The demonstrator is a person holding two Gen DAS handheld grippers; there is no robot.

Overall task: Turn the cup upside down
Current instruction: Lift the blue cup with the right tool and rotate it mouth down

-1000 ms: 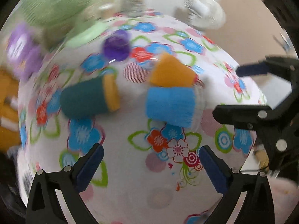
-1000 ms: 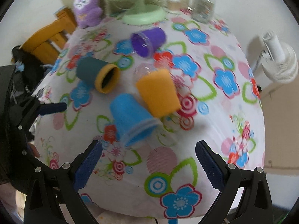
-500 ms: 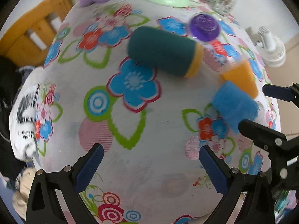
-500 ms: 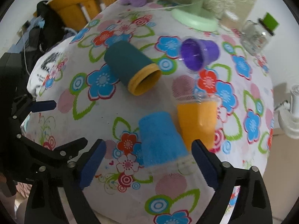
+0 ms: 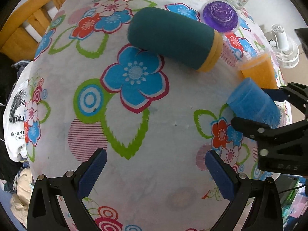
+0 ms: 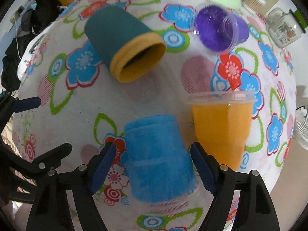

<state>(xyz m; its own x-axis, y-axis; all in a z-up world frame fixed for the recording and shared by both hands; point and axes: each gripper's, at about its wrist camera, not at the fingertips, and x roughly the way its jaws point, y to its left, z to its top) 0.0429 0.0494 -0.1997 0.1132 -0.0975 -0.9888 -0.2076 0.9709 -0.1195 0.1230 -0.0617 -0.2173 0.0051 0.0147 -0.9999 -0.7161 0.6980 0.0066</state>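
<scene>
Left gripper (image 5: 154, 168): lower centre, jaws spread wide over bare flowered tablecloth (image 5: 134, 119). Right gripper (image 6: 152, 162): lower centre, jaws parted, flanking blue cup (image 6: 157, 159) lying on its side; contact unclear. Teal cup (image 6: 123, 42), upper left; orange cup (image 6: 221, 129), right.

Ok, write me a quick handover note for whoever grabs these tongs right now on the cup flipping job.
Right tongs: open, fingers straddling the blue cup, which lies on its side; I cannot tell whether the pads touch it.
Left tongs: open, empty, over bare tablecloth.
Other cups: teal cup and purple cup lie on their sides; orange cup stands upright beside the blue one.
Done: right tongs lined up on the blue cup.
Left: close on it, lift, turn it and set it down rim-down. Probably watch the orange cup, it stands close.
</scene>
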